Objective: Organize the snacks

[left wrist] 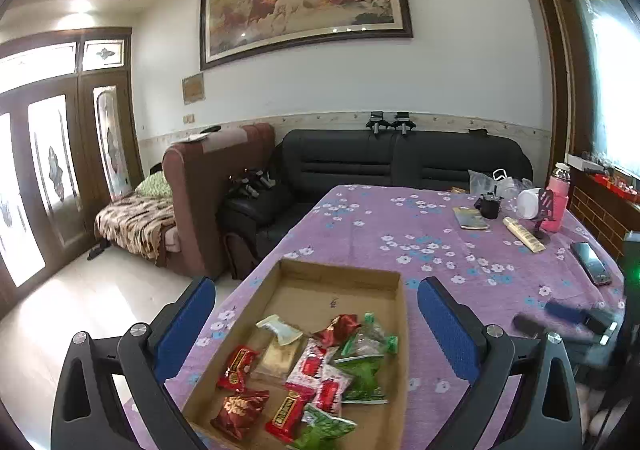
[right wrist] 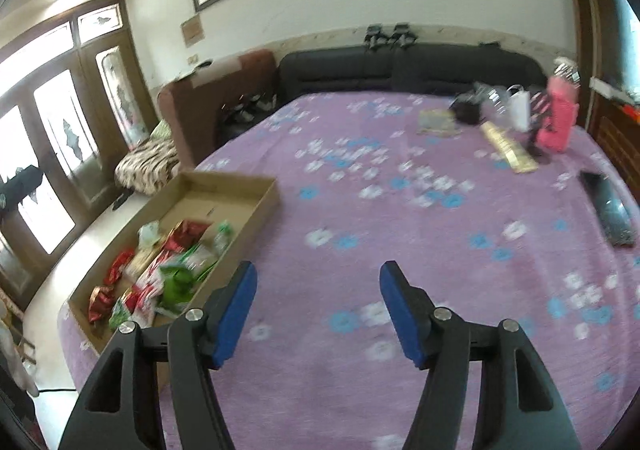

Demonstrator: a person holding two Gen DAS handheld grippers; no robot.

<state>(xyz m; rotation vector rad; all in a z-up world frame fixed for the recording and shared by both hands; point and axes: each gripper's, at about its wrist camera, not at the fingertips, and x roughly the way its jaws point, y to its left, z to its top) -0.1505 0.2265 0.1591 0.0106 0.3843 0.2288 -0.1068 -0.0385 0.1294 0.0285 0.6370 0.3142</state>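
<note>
A shallow cardboard box sits at the near left corner of the table with the purple flowered cloth. Several red, green and gold snack packets lie in its near half. My left gripper is open and empty, held above the box with a finger on each side of it. In the right wrist view the box and packets lie to the left. My right gripper is open and empty over bare cloth. It shows blurred at the right of the left wrist view.
At the far right of the table stand a pink bottle, a white jar, a black cup, a booklet and a long flat box. A phone lies near the right edge. A black sofa is behind.
</note>
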